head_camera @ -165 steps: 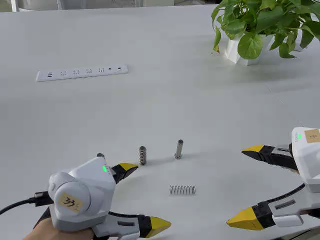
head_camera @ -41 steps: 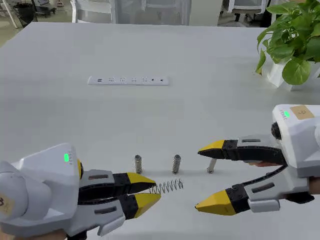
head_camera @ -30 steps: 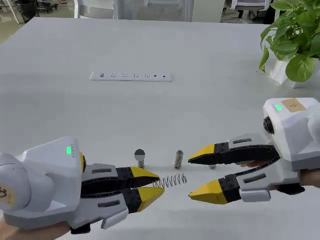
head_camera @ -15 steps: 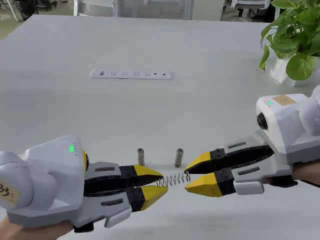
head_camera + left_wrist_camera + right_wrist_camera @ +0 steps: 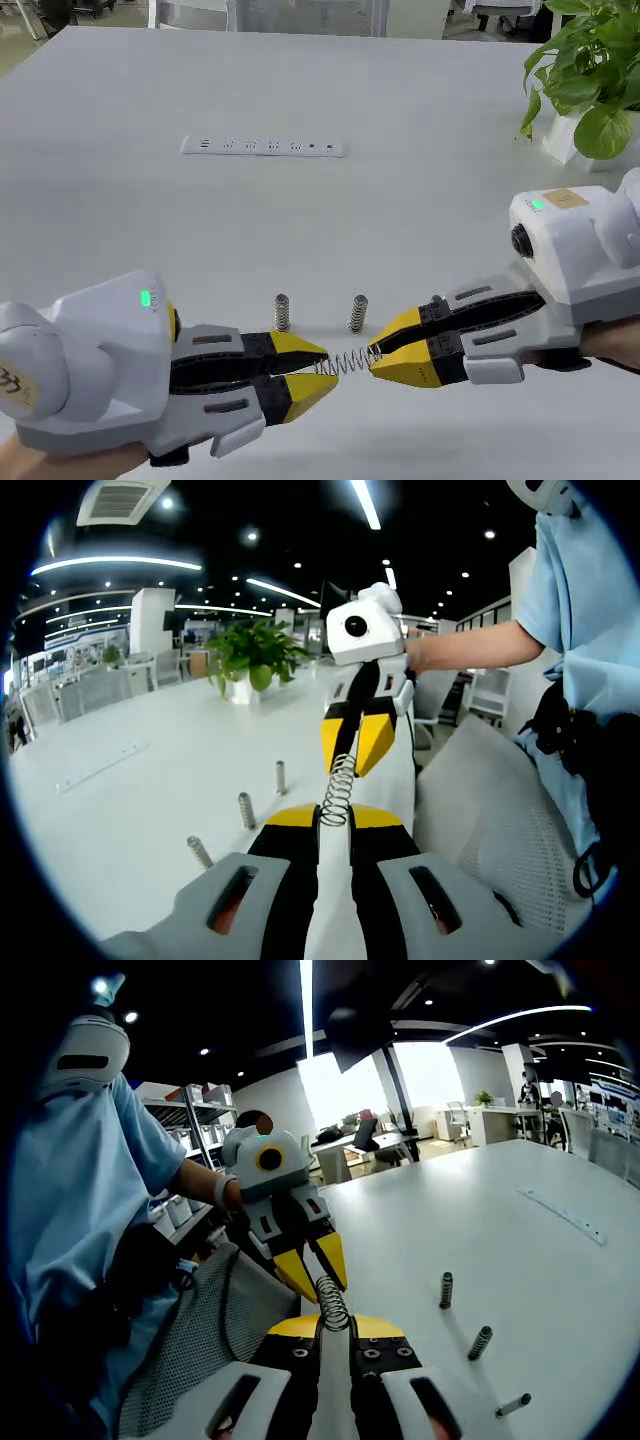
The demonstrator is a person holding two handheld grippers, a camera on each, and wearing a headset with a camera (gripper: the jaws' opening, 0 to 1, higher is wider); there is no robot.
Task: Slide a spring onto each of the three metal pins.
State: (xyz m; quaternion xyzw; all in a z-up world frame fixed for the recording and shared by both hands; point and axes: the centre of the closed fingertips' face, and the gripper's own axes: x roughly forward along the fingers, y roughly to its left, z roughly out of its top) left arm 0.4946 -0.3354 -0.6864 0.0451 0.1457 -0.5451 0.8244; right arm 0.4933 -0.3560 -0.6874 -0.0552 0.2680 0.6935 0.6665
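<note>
Gripping the loose spring [image 5: 348, 360] from both ends, the two tools meet tip to tip low over the near part of the table [image 5: 420, 210]. The left tool [image 5: 332, 365] is clenched on the spring's left end, with its yellow-tipped jaws drawn almost together around the coils. The right tool [image 5: 372, 360] is clenched on the spring's right end in the same way. The spring is the only thing bridging the short gap between the tips, and it runs nearly level, rising a little toward the right tool. In each gripper view the spring stands straight up out of that tool's own closed jaws and into the yellow tips of the other tool facing it.

Just beyond the held spring, two pins stand upright on the table, each already wearing a spring: the first pin [image 5: 282, 312] sits behind the left tool's tips, and the second pin [image 5: 358, 313] sits behind the gap, near the right tool's upper jaw. The right gripper view shows the third pin [image 5: 512, 1405] at the near end of the same row, bare. Farther back on the table lies a white power strip [image 5: 263, 147], and a potted plant [image 5: 590, 70] stands at the far right corner.
</note>
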